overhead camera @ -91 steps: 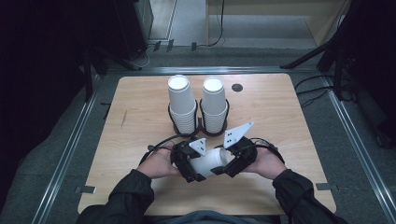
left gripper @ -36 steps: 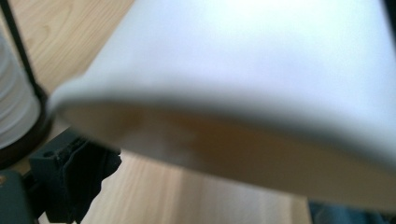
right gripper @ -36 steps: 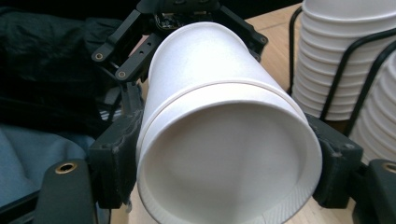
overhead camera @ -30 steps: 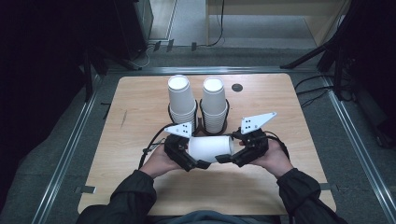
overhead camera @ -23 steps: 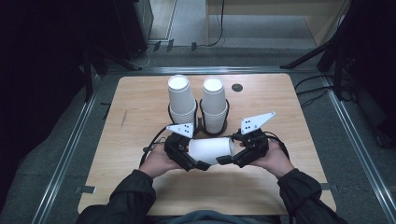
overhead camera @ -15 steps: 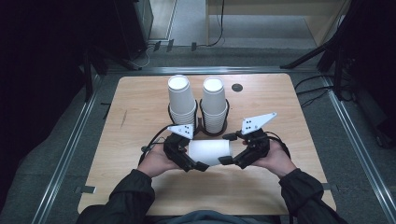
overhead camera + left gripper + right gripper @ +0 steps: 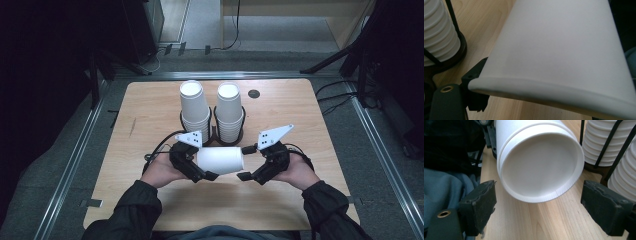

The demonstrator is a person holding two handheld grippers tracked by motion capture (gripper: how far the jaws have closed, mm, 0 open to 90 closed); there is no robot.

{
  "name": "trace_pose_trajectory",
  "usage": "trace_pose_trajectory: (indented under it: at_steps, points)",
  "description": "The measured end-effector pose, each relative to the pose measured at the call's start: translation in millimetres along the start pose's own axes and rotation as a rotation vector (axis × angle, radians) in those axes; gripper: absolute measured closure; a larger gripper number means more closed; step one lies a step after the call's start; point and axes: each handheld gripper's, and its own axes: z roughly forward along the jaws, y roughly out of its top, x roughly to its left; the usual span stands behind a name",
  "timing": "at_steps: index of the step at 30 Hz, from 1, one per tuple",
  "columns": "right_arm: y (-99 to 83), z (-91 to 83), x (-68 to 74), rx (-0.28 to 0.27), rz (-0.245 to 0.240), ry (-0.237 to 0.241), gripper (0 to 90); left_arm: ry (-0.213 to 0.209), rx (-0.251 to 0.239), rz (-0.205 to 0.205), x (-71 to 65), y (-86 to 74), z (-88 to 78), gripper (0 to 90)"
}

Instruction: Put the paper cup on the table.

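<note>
Three seconds ago both grippers met close together over the white paper cup (image 7: pixel 220 160); now the cup lies level between the hands, gripped at its rim end by the left gripper (image 7: pixel 192 162). The right gripper (image 7: pixel 248 161) has drawn off to the right, its jaws having just opened, and stands clear of the cup's base

White paper cup (image 7: pixel 220 160) held on its side above wooden table (image 7: pixel 150 110), gripped by left gripper (image 7: pixel 192 162). Right gripper (image 7: pixel 250 162) just beside the cup's right end, jaws recently opened, spread and clear of it. Two cup stacks (image 7: pixel 194 107) (image 7: pixel 230 110) upright in black wire holder (image 7: pixel 214 131) just behind.
</note>
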Motion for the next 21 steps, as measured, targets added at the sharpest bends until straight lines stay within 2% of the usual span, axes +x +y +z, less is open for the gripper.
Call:
trace_pose_trajectory:
  at_steps: [5, 9, 15, 18, 21]
  points:
    - [-1.1, 1.8, 0.1, 0.024, -0.012, -0.016, 13.5, 0.04, 0.058, -0.003, 1.8, -1.2, -1.8, 13.4]
    - [-1.6, 4.5, 0.0, 0.044, -0.014, -0.027, 13.5, 0.039, 0.071, -0.023, 4.7, -2.0, -3.3, 13.3]
    - [-1.9, 9.5, 0.6, 0.072, -0.025, -0.039, 13.5, 0.057, 0.157, -0.008, 6.0, -2.5, 2.8, 13.3]
    - [-2.2, 11.3, 0.2, 0.083, -0.035, -0.045, 13.5, 0.072, 0.188, -0.014, 7.0, -2.8, 7.7, 13.3]
    - [-2.1, 13.7, 1.1, 0.092, -0.042, -0.048, 13.6, 0.062, 0.215, -0.019, 7.2, -3.1, 12.2, 13.3]
